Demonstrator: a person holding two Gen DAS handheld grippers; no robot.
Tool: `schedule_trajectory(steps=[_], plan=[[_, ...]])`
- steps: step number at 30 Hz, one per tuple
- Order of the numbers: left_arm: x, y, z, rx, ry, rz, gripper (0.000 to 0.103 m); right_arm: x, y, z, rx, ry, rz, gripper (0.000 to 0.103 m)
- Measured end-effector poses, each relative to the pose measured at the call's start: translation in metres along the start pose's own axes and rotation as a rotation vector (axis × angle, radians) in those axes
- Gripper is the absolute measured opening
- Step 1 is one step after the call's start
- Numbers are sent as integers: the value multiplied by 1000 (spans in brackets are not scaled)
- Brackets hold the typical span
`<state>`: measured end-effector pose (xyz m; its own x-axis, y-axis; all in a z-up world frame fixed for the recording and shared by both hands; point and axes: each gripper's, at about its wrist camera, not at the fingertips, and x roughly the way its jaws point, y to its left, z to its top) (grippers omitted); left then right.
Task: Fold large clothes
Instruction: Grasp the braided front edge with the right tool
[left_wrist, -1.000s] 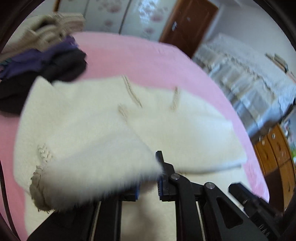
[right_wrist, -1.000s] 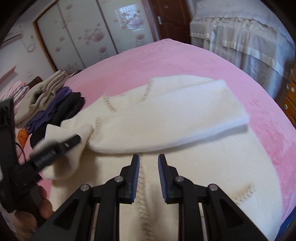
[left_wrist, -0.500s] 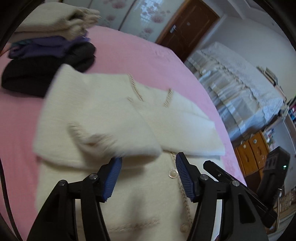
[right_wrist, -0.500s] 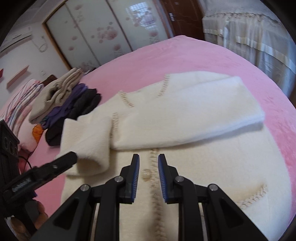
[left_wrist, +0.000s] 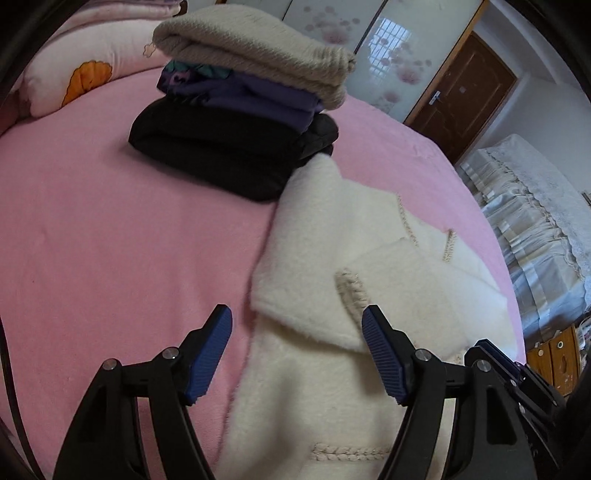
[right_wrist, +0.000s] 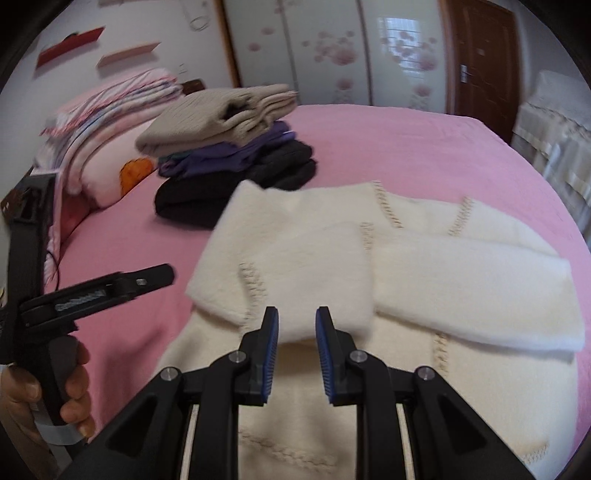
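A cream fleece cardigan (left_wrist: 332, 369) with beige stitching lies flat on the pink bed (left_wrist: 110, 258), both sleeves folded across its chest. It also shows in the right wrist view (right_wrist: 424, 295). My left gripper (left_wrist: 297, 354) is open and empty, above the cardigan's left edge by the folded left sleeve (left_wrist: 314, 280). My right gripper (right_wrist: 293, 354) is empty, its jaws a small gap apart, over the cardigan's middle. The left gripper also shows in the right wrist view (right_wrist: 110, 288), held by a hand over the pink sheet.
A stack of folded clothes (left_wrist: 236, 110), beige on purple on black, sits on the bed just beyond the cardigan's shoulder; it also shows in the right wrist view (right_wrist: 229, 155). Folded pink bedding (right_wrist: 110, 110) lies at the far left. A covered sofa (left_wrist: 535, 221) stands right of the bed.
My left gripper carried the left sleeve across the chest, let it go and opened wide, then drew back to the left edge. My right gripper stayed over the cardigan's middle.
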<state>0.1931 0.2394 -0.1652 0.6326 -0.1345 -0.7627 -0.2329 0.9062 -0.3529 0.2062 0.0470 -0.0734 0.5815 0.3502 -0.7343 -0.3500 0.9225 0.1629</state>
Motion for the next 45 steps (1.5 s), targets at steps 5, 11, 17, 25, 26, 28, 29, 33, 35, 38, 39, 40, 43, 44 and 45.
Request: schedule_trajectory(steps=[5,11,17,25,26,28,29,33,35,38,39,40,43,44,45], plan=[[14,7,-9,11,56,16,72,13,40,-6,-169,13,-24,24],[20,20,-17,2,81,2,72,15,76,-29,-427,-19,-170,31],[24,36,-20,-31,102,-3,72,41,90,-48,-616,-21,-381,31],[30,48,-18,-62,118,15,71,88,105,-53,-845,37,-555,31],[30,50,-18,-69,118,4,71,88,106,-53,-858,48,-557,31],[29,53,-19,-74,116,11,71,80,109,-54,-870,38,-536,34],[29,55,-20,-72,115,15,71,73,109,-54,-866,25,-516,35],[31,58,-22,-74,121,22,71,62,108,-65,-910,6,-514,38],[32,58,-22,-75,123,25,71,63,107,-72,-936,10,-527,38],[31,56,-21,-74,118,25,71,70,103,-81,-967,24,-554,38],[31,55,-20,-72,116,25,71,72,102,-83,-981,24,-566,38],[33,55,-18,-71,115,27,71,75,102,-84,-998,22,-572,38],[32,56,-15,-75,110,31,71,81,102,-90,-1056,2,-596,38],[32,57,-14,-79,108,32,71,84,102,-92,-1082,-5,-607,38],[32,58,-13,-83,106,33,71,87,102,-92,-1098,-9,-617,37]])
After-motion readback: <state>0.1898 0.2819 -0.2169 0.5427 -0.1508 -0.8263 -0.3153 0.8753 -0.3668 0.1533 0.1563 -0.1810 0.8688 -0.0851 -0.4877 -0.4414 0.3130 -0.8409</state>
